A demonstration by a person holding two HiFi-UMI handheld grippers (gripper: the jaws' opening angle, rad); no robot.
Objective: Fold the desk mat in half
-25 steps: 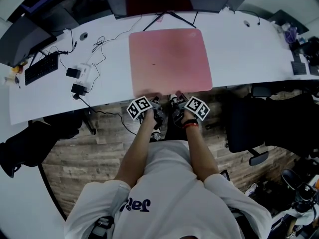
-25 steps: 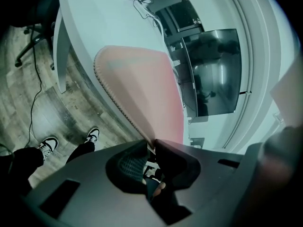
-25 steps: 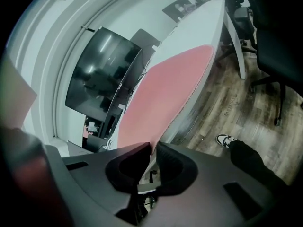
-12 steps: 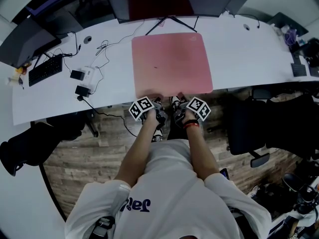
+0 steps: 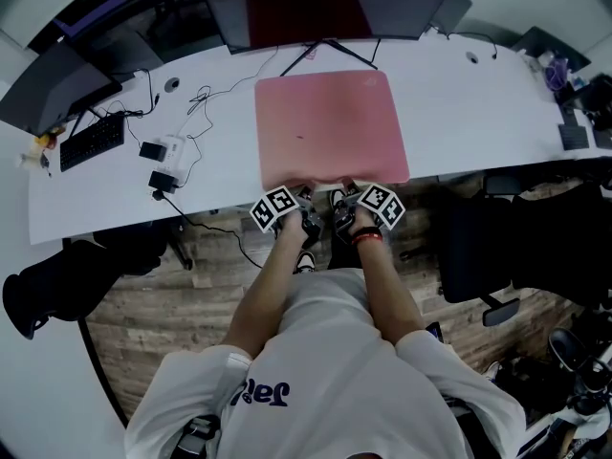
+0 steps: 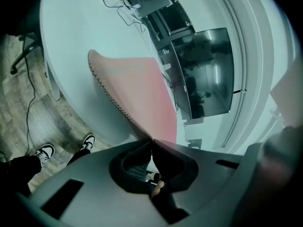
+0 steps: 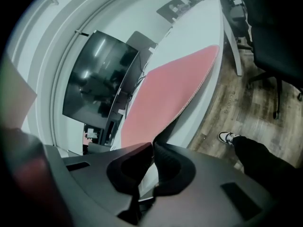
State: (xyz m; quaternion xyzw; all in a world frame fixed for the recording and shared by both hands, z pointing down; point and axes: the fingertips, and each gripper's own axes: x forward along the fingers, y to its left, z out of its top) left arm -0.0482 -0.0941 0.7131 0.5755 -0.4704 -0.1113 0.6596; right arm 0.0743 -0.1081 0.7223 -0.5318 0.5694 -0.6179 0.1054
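Observation:
A pink desk mat (image 5: 330, 127) lies flat on the white desk (image 5: 469, 113), its near edge at the desk's front edge. My left gripper (image 5: 304, 199) is shut on the mat's near edge left of middle, and my right gripper (image 5: 341, 197) is shut on the same edge just to its right. In the left gripper view the mat (image 6: 142, 96) runs away from the shut jaws (image 6: 152, 141) with its stitched edge lifted a little. The right gripper view shows the mat (image 7: 165, 98) pinched between the jaws (image 7: 153, 144), its edge curling up.
A monitor stand (image 5: 325, 41) and dark screens sit behind the mat. A keyboard (image 5: 91, 142), a white adapter (image 5: 167, 151) and loose cables (image 5: 206, 94) lie on the desk's left. A black office chair (image 5: 497, 237) stands at the right over wooden floor.
Both grippers moved slightly forward to the mat's near edge and closed on it. The mat's near edge has lifted slightly.

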